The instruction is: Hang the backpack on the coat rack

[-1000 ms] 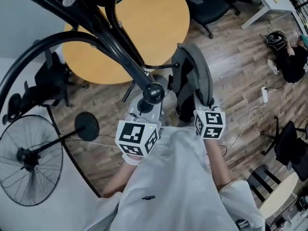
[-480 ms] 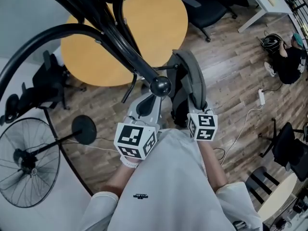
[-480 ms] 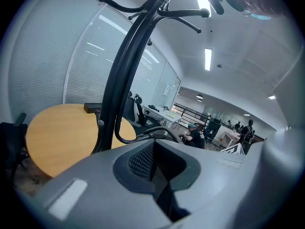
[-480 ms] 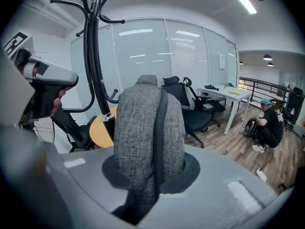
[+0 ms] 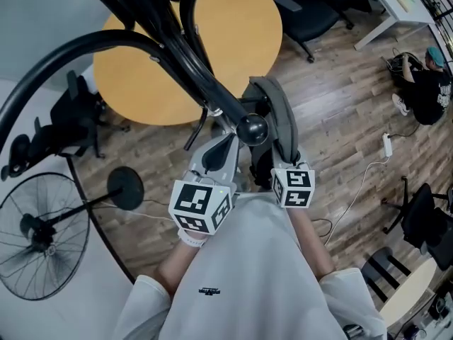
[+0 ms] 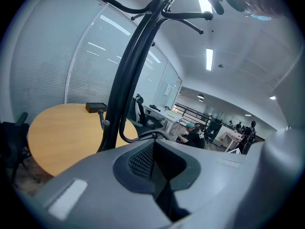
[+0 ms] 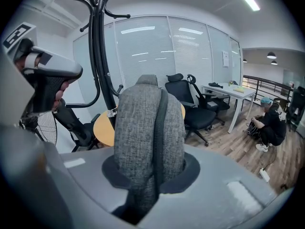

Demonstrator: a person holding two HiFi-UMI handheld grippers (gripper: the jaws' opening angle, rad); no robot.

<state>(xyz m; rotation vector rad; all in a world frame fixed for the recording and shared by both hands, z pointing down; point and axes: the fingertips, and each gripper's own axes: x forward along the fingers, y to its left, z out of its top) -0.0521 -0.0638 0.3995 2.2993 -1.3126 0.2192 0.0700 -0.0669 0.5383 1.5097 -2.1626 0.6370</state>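
My right gripper [image 7: 148, 190] clamps the backpack strap [image 7: 150, 128], holding its loop up for the coat rack hook [image 5: 252, 128] at eleven o'clock, while my left gripper [image 6: 159, 178] hovers closed and empty.

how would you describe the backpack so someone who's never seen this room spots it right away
Find the round wooden table and the black coat rack in front of it. Just right of the rack's ball-tipped hook is the backpack, held up by its strap in the right tool. Its grey woven fabric sets it apart from the black metal beside it.
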